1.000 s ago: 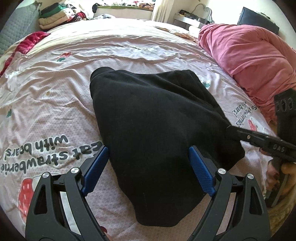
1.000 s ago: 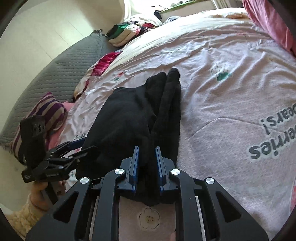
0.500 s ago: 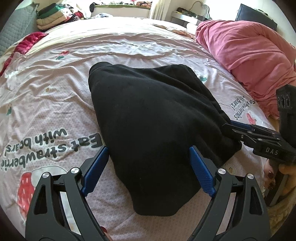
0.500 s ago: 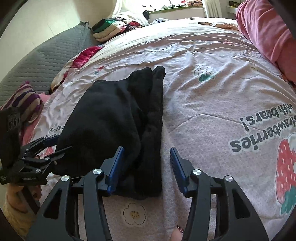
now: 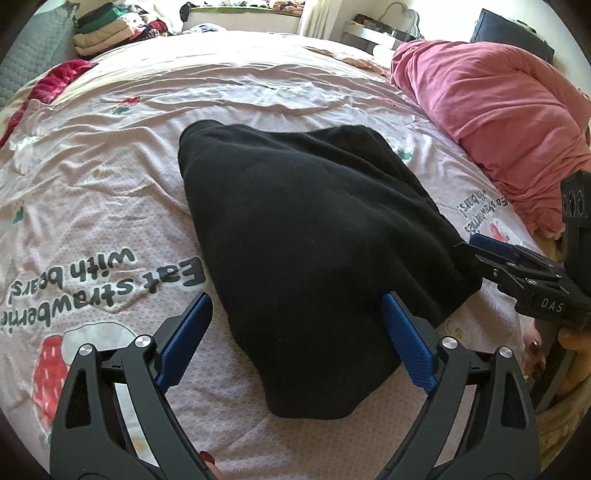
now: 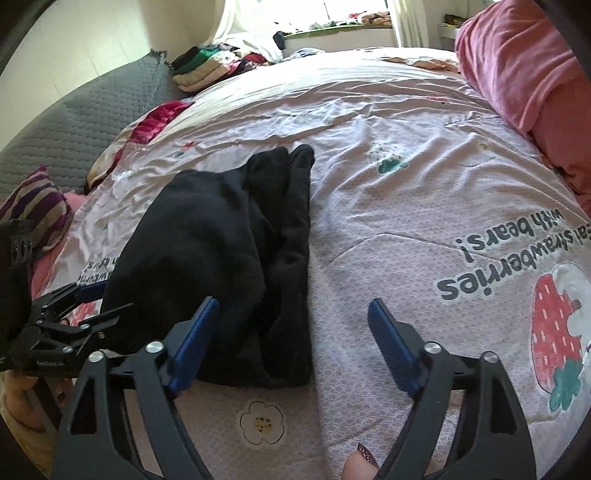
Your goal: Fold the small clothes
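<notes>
Where the pink strawberry-print bedspread (image 5: 110, 177) covers the bed, a black garment (image 5: 314, 258) lies folded near its middle, the landmark for everything else. Beyond the garment on the right, a bulky rose-pink quilt (image 5: 491, 118) is heaped along the bed edge. Far behind the garment on the left, a stack of folded clothes (image 5: 99, 33) sits by a grey quilted headboard (image 6: 74, 122). A striped pillow (image 6: 33, 206) lies left of the garment. The left gripper (image 5: 295, 328) has its jaws opening, spread wide either side of the garment's near end without pinching it. The right gripper (image 6: 291, 328) is also opening, its left finger beside the garment's corner, nothing clamped.
</notes>
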{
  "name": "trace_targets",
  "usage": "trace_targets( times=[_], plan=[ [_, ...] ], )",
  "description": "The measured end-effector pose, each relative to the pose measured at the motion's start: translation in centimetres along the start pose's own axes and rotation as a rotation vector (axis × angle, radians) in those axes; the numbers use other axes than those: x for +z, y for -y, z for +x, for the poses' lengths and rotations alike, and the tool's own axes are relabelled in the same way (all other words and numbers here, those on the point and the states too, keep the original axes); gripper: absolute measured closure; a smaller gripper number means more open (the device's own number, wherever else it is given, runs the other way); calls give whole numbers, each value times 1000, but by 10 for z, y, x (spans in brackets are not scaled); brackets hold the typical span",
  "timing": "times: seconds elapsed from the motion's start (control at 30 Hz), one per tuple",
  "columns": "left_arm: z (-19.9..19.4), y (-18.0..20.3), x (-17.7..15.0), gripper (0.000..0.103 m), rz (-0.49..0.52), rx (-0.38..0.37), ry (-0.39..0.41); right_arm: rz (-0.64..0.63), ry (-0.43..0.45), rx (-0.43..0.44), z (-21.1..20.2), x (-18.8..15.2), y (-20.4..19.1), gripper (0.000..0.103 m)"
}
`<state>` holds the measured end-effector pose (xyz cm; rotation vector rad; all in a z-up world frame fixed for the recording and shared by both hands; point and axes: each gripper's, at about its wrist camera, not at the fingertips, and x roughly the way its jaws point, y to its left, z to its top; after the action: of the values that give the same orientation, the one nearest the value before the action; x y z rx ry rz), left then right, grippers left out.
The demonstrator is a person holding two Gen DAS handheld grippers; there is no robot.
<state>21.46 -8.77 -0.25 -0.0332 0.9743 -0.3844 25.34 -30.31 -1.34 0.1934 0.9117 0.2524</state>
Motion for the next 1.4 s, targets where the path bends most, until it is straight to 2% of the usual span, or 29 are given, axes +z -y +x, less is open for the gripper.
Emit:
trace_targets(
  times=[0.1, 0.2, 0.27, 0.5, 0.53, 1.0, 1.23, 1.4],
  plan=[
    [-4, -2, 2, 16, -9, -1, 4, 20, 20, -9, -5, -2, 2, 17],
    [-8, -5, 3, 16, -19, 6, 15, 36, 38, -10, -10, -2, 2, 10],
    [-11, -6, 4, 9, -29, 11, 22, 45, 57, -6, -14, -1, 0, 10],
    [-22, -9, 6, 9, -39, 21, 54, 46, 119, -1, -27, 2, -9, 10],
    [-24, -10, 6, 9, -40, 22, 58, 45, 131, -1, -29, 3, -11, 4],
    [-63, -12, 5, 9, -33, 78, 178, -3, 337, -16, -71, 0, -29, 5],
    [-81, -6, -1, 9, -3, 117, 229, -52, 392, -43, -87, -15, -40, 5],
    [-91, -4, -16, 9, -4, 107, 251, -50, 435, -44, -99, -32, -43, 5]
  ],
)
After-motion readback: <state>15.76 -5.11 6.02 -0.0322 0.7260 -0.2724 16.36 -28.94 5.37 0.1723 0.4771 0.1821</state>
